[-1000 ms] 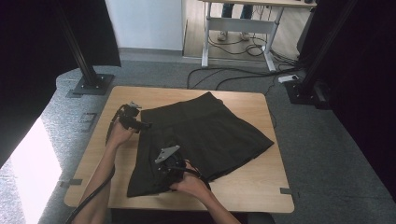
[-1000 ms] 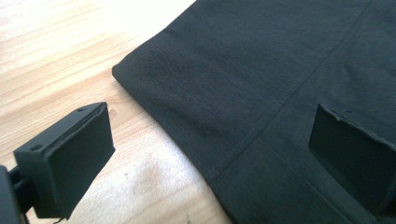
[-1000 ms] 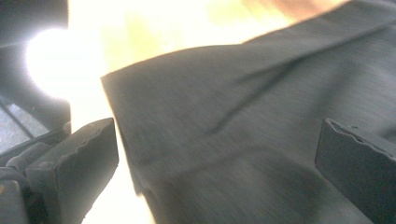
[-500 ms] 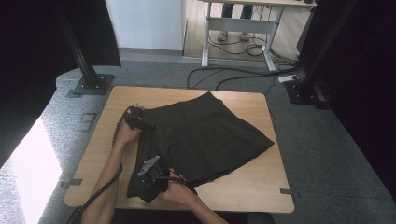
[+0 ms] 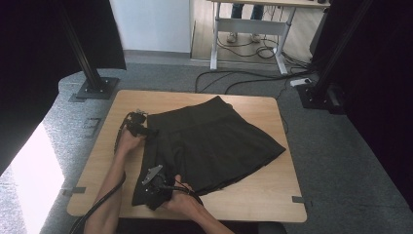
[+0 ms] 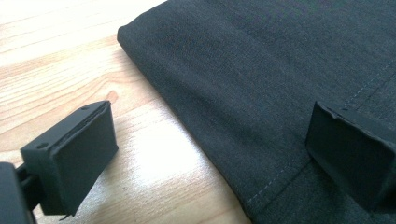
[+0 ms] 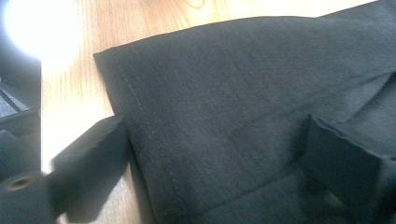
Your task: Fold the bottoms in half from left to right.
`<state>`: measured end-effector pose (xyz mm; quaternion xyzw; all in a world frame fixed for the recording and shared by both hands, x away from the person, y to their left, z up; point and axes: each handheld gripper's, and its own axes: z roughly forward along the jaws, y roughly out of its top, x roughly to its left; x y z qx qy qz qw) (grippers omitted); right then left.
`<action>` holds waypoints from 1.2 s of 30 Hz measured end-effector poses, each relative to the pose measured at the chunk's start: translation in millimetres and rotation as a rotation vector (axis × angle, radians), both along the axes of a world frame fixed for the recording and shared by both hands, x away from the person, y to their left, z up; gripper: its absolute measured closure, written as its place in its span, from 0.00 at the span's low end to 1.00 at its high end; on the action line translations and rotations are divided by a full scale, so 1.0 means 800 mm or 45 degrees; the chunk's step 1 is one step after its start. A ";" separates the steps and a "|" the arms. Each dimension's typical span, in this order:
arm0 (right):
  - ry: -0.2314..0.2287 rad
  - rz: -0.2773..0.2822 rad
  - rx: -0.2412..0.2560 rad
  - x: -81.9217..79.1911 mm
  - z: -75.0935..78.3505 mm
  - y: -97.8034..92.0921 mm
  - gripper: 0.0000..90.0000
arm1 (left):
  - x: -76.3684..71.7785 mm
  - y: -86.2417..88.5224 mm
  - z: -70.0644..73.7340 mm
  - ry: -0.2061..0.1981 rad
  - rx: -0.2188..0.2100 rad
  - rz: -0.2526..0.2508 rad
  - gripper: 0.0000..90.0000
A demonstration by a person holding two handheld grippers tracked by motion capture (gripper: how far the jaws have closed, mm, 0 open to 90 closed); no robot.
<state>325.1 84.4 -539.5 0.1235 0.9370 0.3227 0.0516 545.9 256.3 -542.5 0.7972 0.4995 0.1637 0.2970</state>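
Note:
A black pleated garment (image 5: 219,141) lies spread flat on the wooden table (image 5: 253,200). My left gripper (image 5: 146,129) is at its far-left waistband corner. In the left gripper view the left gripper (image 6: 210,149) is open: one jaw rests over bare wood (image 6: 70,60), the other over the cloth (image 6: 280,70), with the folded edge between them. My right gripper (image 5: 150,187) sits at the near-left hem corner. In the right gripper view the right gripper (image 7: 215,182) is open and straddles the stitched hem of the cloth (image 7: 243,93).
Black frame posts stand on floor bases at the back left (image 5: 92,87) and back right (image 5: 316,92). Cables (image 5: 253,80) run over the grey carpet behind the table. Bare wood borders the garment on the right and along the front edge.
My right gripper has moved from the middle of the garment toward me and left, down to the near-left hem corner. The left gripper has stayed at the waistband corner.

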 end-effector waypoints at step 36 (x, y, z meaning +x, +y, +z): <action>0.051 -0.063 0.184 0.007 0.030 -0.029 0.91 | -0.033 -0.016 0.074 -0.007 0.079 -0.064 0.92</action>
